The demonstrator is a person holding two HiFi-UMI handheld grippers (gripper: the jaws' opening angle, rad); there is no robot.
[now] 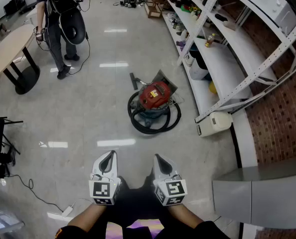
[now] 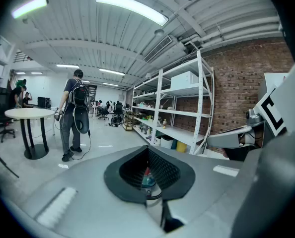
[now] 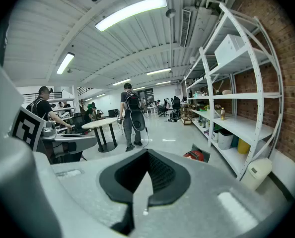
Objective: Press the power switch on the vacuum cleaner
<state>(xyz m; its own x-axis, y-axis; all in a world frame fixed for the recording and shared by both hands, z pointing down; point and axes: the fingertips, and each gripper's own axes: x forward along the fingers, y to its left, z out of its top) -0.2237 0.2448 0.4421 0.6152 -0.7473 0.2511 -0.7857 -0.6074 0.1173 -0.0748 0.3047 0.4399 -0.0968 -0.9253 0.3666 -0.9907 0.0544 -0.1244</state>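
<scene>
The vacuum cleaner (image 1: 154, 102) stands on the floor ahead of me, with a red top, a grey-blue drum and a black hose coiled around it. Both grippers are held low and close to me, well short of it. My left gripper (image 1: 108, 157) and right gripper (image 1: 159, 159) point toward it side by side, each shut with nothing held. In the left gripper view the vacuum cleaner (image 2: 147, 179) shows only through the hollow between the black pads (image 2: 172, 175). In the right gripper view the vacuum cleaner (image 3: 197, 155) lies just right of the pads (image 3: 163, 175).
A white shelving rack (image 1: 222, 49) runs along the right by the brick wall, with a white canister (image 1: 214, 122) at its foot. A grey cabinet (image 1: 260, 193) is at my near right. A person (image 1: 63, 14) stands far left beside a round table (image 1: 8, 49). A cable (image 1: 33, 193) trails at near left.
</scene>
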